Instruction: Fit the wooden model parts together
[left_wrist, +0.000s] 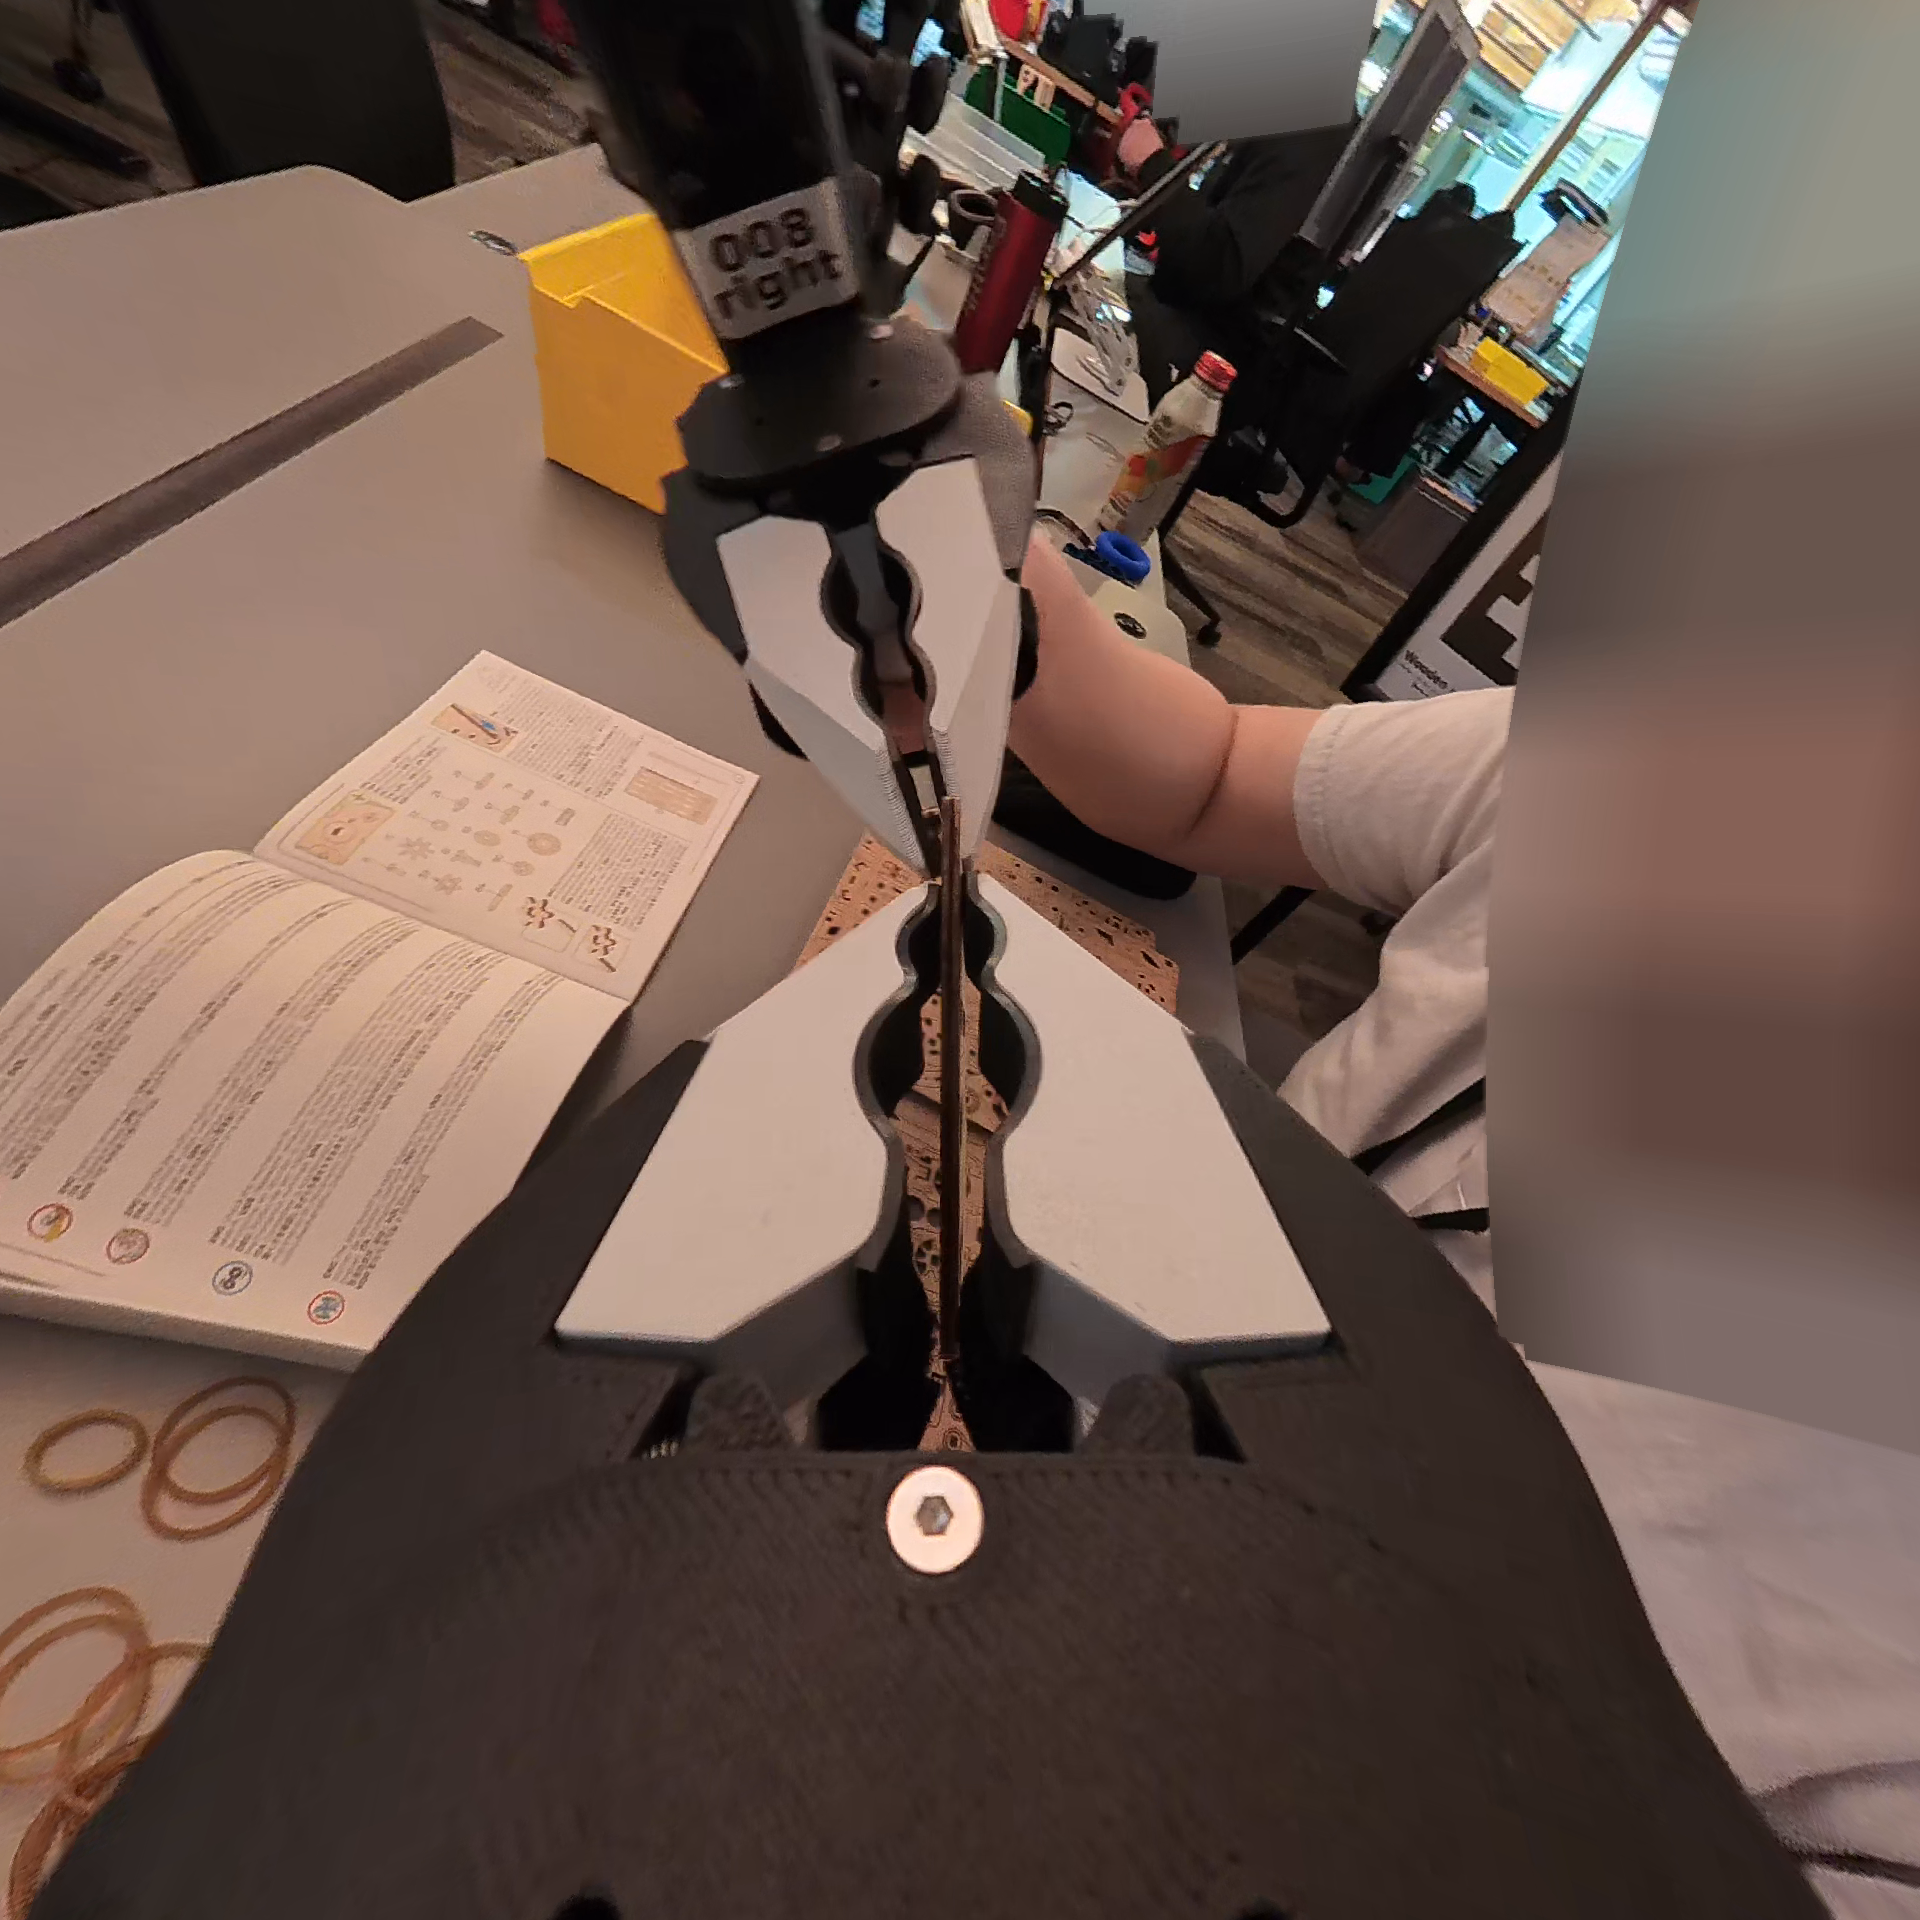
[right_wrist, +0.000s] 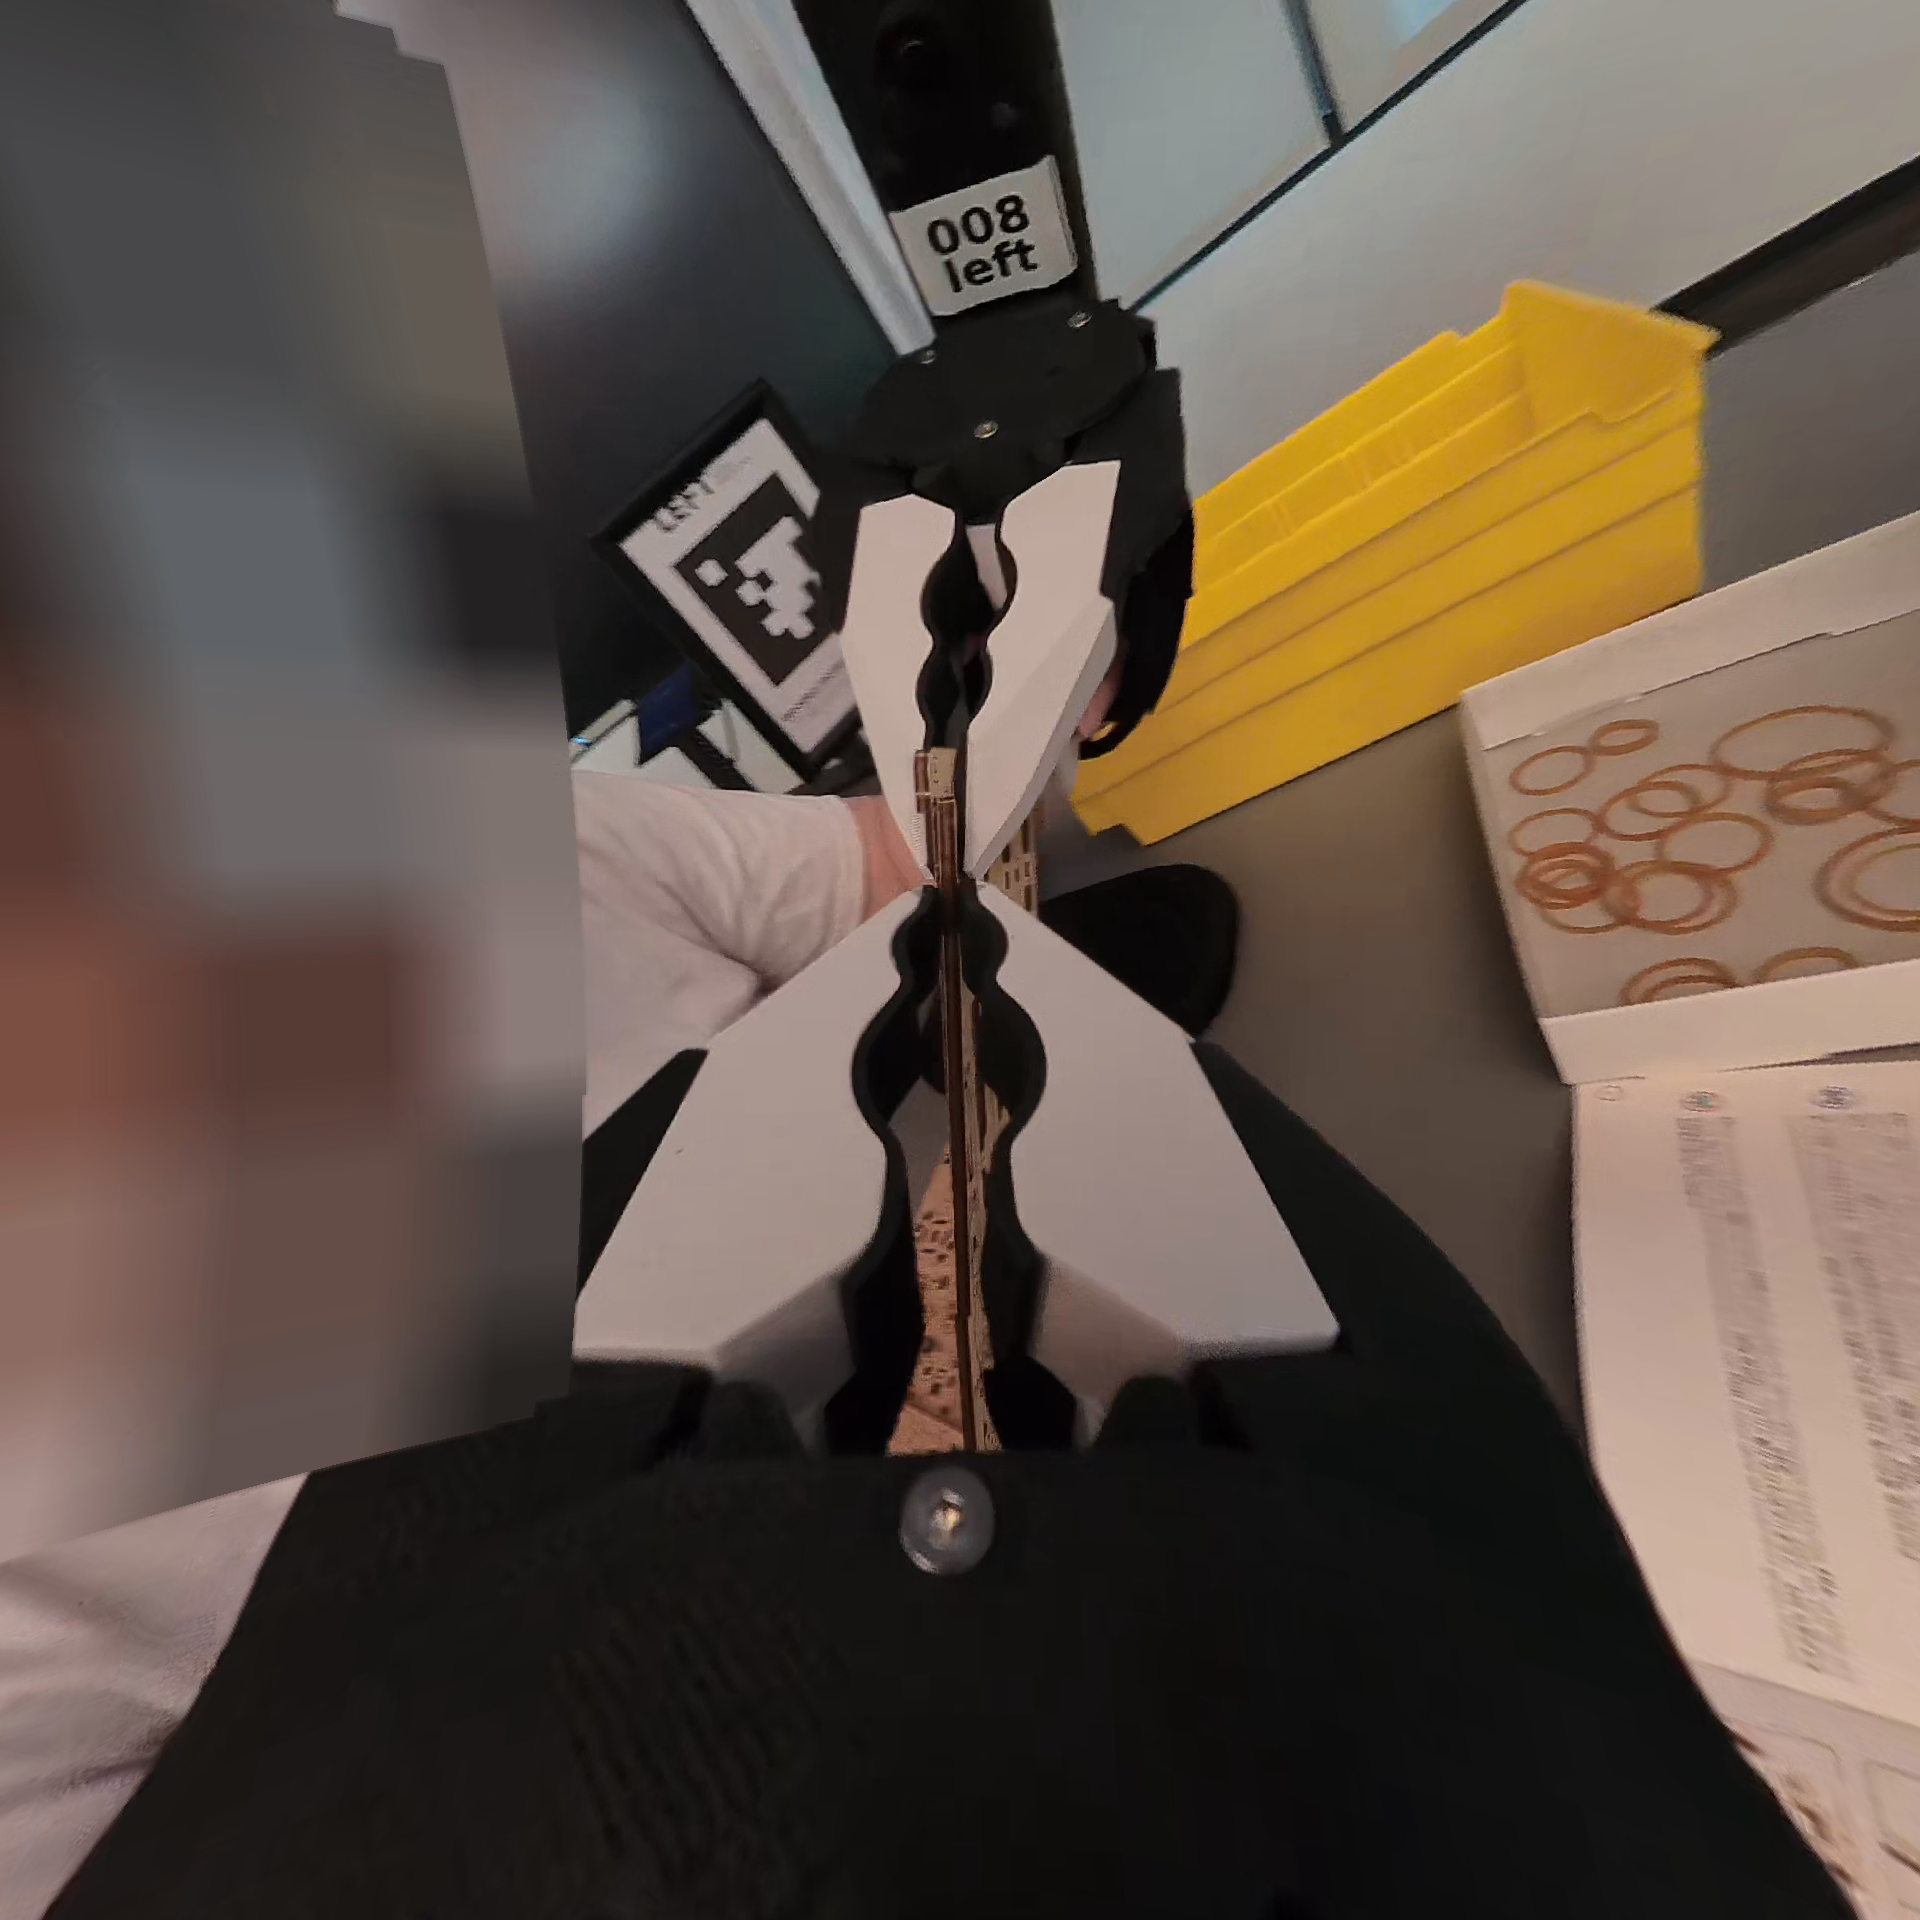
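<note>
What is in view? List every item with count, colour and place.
wooden part: one seen edge-on, thin, brown, held between both grippers
wooden sheet: one, tan, perforated, on the table under the grippers
booklet: one, white, open, on the table
rubber bands: many, tan, loose beside the booklet
bin: one, yellow, on the table
bottle: one, red cap, far table
left hand-held gripper: black with white fingers, shut on the part
right hand-held gripper: same colours, shut on the part
</note>
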